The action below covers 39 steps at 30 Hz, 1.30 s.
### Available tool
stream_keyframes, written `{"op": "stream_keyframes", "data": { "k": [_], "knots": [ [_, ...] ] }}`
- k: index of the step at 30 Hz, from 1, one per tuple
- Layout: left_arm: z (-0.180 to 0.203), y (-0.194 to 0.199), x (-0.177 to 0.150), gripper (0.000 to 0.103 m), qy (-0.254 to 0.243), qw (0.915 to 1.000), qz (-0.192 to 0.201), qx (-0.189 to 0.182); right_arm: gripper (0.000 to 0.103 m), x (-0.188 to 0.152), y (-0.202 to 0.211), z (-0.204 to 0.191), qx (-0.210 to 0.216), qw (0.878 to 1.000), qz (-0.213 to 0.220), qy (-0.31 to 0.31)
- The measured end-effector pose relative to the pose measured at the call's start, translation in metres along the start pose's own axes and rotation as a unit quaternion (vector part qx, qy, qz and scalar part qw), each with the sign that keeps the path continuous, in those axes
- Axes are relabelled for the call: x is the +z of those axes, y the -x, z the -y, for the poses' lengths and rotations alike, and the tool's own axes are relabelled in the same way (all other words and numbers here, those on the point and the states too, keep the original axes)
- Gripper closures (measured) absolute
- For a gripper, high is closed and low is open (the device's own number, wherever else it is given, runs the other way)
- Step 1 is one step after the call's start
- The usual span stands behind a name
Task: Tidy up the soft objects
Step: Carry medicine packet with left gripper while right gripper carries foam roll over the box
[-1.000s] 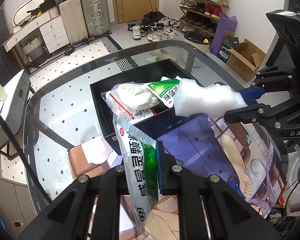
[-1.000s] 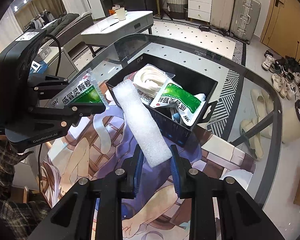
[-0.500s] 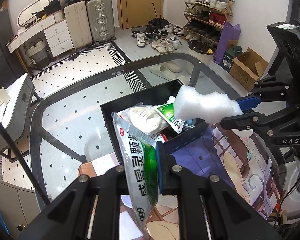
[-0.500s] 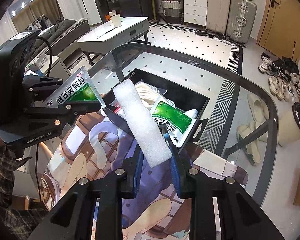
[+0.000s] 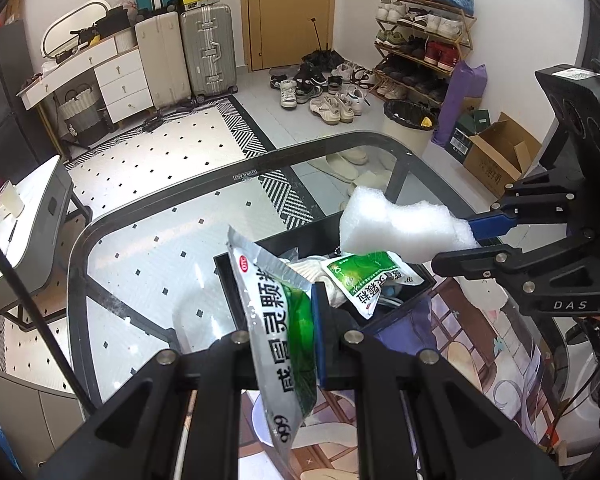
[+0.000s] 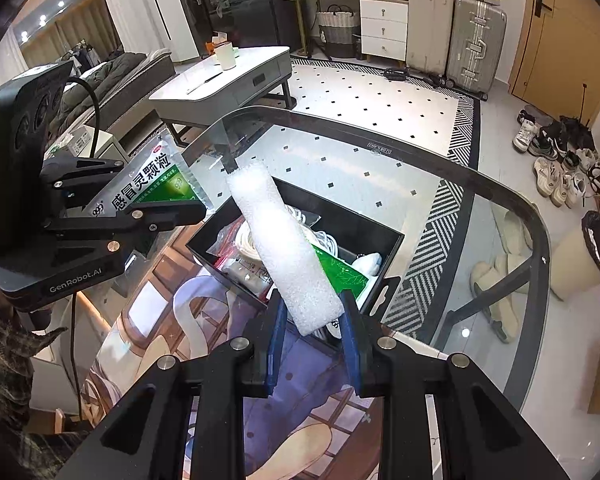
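Note:
My left gripper (image 5: 296, 340) is shut on a silver and green medicine sachet (image 5: 278, 328), held in the air near the black bin (image 5: 228, 280); the sachet also shows in the right wrist view (image 6: 148, 184). My right gripper (image 6: 312, 328) is shut on a white foam block (image 6: 284, 248), held above the bin (image 6: 340, 208); the block also shows in the left wrist view (image 5: 396, 232). The bin holds another green sachet (image 5: 368, 276), a white coiled cable in a bag (image 6: 248, 244) and other soft packets.
The bin sits on a glass table (image 5: 148, 248) beside a printed anime mat (image 6: 300, 372). Under and beyond the table are slippers (image 6: 496, 280), a waste bin (image 5: 408, 120), a grey coffee table (image 6: 228, 84), suitcases (image 5: 204, 52) and a shoe rack (image 5: 420, 40).
Both grippers have risen and drawn back from the bin with their loads held; the bin looks smaller and lower in both views.

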<state>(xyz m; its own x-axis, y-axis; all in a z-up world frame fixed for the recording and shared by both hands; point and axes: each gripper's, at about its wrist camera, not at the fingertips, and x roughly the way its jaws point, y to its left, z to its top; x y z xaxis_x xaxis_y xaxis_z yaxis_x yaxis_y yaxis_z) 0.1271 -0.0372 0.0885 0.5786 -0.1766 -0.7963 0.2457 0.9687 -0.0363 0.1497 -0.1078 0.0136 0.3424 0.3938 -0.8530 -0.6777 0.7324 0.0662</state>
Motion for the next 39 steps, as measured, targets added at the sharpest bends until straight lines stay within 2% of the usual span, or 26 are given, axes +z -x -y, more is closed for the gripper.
{"op": "stream_keyframes", "data": {
  "k": [11, 20, 31, 39],
  "knots": [
    [-0.005, -0.019, 0.017, 0.092, 0.007, 0.9999, 0.0, -0.011, 0.077, 0.022, -0.018, 0.007, 0.003, 1.0, -0.004, -0.003],
    [-0.014, -0.049, 0.019, 0.092, 0.017, 0.9995, -0.018, -0.022, 0.077, 0.03, -0.048, 0.019, 0.006, 1.0, -0.023, -0.01],
    [-0.014, -0.081, 0.011, 0.092, 0.024, 0.9981, -0.045, -0.035, 0.077, 0.035, -0.09, 0.019, 0.006, 0.999, -0.052, -0.005],
    [-0.019, -0.096, 0.005, 0.092, 0.032, 0.9971, -0.058, -0.039, 0.077, 0.039, -0.105, 0.019, 0.006, 0.998, -0.062, -0.001]
  ]
}}
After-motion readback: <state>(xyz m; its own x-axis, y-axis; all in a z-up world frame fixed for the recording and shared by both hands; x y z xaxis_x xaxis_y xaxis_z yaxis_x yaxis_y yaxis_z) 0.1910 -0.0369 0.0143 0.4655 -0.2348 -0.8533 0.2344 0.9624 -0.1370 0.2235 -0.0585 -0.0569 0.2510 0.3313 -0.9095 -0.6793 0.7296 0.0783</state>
